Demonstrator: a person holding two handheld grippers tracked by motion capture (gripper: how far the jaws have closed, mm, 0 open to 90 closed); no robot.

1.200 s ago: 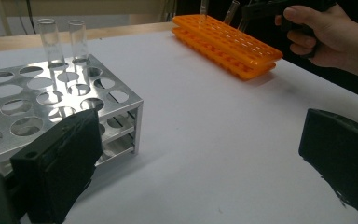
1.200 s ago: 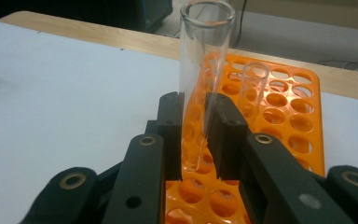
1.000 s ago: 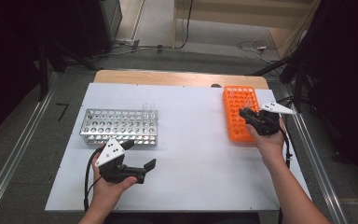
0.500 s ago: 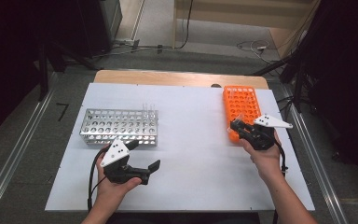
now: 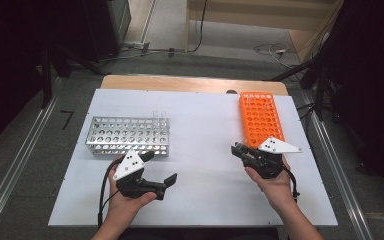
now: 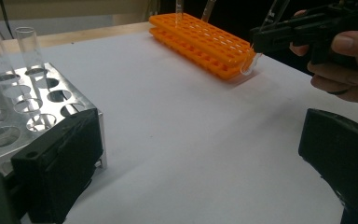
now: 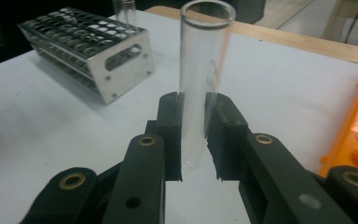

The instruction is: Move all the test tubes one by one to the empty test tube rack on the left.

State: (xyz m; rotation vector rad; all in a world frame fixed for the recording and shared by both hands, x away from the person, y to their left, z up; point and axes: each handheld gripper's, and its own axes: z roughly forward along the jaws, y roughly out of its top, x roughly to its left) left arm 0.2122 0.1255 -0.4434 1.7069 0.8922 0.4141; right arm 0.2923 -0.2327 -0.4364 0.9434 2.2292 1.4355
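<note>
Spreading across most of the high view, the white table (image 5: 200,150) carries a metal rack (image 5: 127,136) on the left and an orange rack (image 5: 261,119) on the right, well apart. The change is on the right: a second ago the right gripper (image 5: 245,152) sat over the near end of the orange rack, and now it has drawn back off that rack toward the person and swung its jaws toward the middle of the table. The jaws are closed around a clear glass tube (image 7: 201,79), held upright near its lower end with the open mouth on top — so a tube looks to have been lifted out of the orange rack, and my guess is it is bound for the metal rack, where two tubes (image 6: 9,49) already stand at the far corner. The left gripper (image 5: 162,181) has barely shifted — it rests in front of the metal rack, jaws spread wide and holding nothing.
</note>
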